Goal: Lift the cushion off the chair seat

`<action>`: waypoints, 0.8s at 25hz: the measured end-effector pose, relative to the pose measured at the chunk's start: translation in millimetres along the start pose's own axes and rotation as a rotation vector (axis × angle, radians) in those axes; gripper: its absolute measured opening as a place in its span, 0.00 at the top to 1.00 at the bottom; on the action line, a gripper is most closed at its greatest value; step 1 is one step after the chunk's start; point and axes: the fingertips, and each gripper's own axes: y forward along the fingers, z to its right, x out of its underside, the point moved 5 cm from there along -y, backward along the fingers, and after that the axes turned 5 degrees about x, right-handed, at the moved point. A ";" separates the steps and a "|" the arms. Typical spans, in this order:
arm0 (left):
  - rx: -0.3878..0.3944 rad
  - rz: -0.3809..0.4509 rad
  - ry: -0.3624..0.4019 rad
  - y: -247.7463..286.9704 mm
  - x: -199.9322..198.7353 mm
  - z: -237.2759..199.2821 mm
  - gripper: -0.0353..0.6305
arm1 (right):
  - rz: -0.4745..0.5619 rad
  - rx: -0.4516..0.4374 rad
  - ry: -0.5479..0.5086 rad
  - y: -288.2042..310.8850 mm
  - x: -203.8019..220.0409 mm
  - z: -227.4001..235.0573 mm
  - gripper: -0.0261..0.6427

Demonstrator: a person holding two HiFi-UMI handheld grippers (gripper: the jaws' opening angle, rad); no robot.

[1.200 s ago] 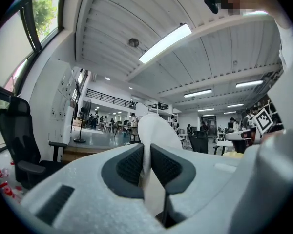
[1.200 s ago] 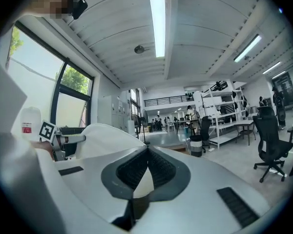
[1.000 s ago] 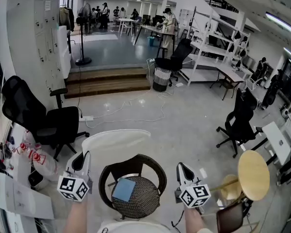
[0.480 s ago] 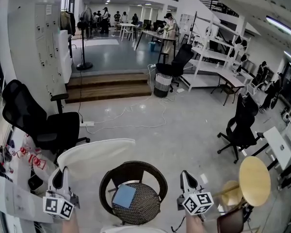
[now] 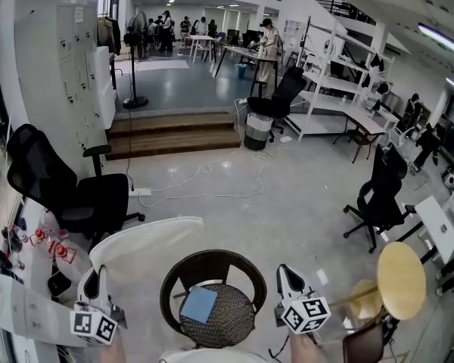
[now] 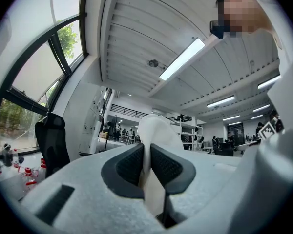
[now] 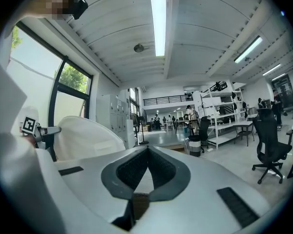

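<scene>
A black office chair (image 5: 64,195) stands near the cushion (image 5: 147,242).

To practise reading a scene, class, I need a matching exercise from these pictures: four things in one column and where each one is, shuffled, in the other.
Things:
1. white cushion
2. blue square
3. round wooden top
4. black office chair

Places:
A. lying on the woven seat
B. to the right of the right gripper
C. standing at far left
D. clamped in the left gripper

Pairs: 1-D, 2-A, 3-B, 4-C
</scene>
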 end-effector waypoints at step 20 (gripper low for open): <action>0.056 0.022 -0.039 2.5 2.1 -2.7 0.88 | -0.004 0.008 -0.025 -2.9 -1.8 -21.6 0.96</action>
